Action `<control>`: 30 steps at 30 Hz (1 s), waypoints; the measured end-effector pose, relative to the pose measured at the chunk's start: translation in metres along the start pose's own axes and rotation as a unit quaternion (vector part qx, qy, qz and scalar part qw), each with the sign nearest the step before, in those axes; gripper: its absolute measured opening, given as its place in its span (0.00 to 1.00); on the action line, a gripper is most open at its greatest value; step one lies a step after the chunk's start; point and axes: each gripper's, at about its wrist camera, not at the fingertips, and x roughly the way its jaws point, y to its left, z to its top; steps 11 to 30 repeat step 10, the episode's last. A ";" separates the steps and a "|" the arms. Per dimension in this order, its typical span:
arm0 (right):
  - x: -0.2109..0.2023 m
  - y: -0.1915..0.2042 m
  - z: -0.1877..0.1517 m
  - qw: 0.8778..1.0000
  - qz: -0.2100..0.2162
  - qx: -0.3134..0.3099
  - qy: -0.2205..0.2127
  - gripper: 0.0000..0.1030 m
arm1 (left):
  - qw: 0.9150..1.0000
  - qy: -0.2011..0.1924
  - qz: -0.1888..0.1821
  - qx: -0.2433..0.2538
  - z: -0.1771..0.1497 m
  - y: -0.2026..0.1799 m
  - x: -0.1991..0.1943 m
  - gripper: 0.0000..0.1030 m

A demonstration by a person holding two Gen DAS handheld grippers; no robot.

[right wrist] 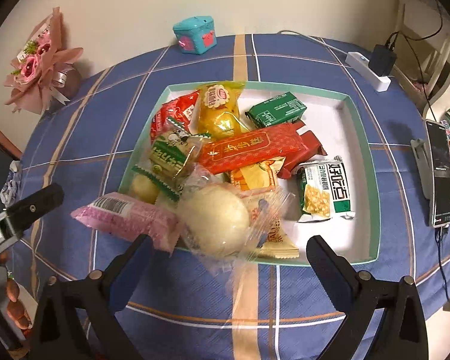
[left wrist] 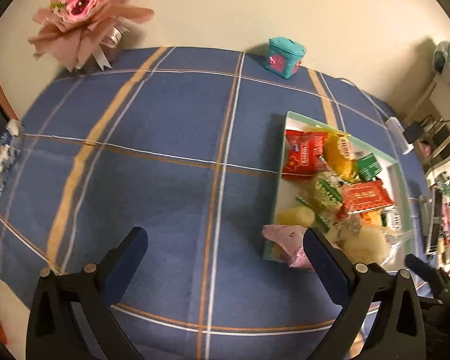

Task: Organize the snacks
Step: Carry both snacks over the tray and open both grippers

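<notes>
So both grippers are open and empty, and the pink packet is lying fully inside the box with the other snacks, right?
Not quite: the pink packet hangs over the box rim onto the tablecloth, as the right wrist view shows. Both the left gripper and right gripper are open and empty.

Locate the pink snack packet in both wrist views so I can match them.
Left wrist: pink snack packet at lower right, over the near left corner of the snack box, partly behind the left claw's right finger.
Right wrist: pink snack packet at lower left, hanging over the box's near left rim, beside the round white bun.
Shared landmark: teal tin at the table's far edge.
</notes>
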 end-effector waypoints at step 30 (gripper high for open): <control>-0.006 0.001 0.002 1.000 0.001 0.005 -0.016 1.00 | 1.000 -0.008 0.020 0.007 0.000 0.001 -0.005 1.00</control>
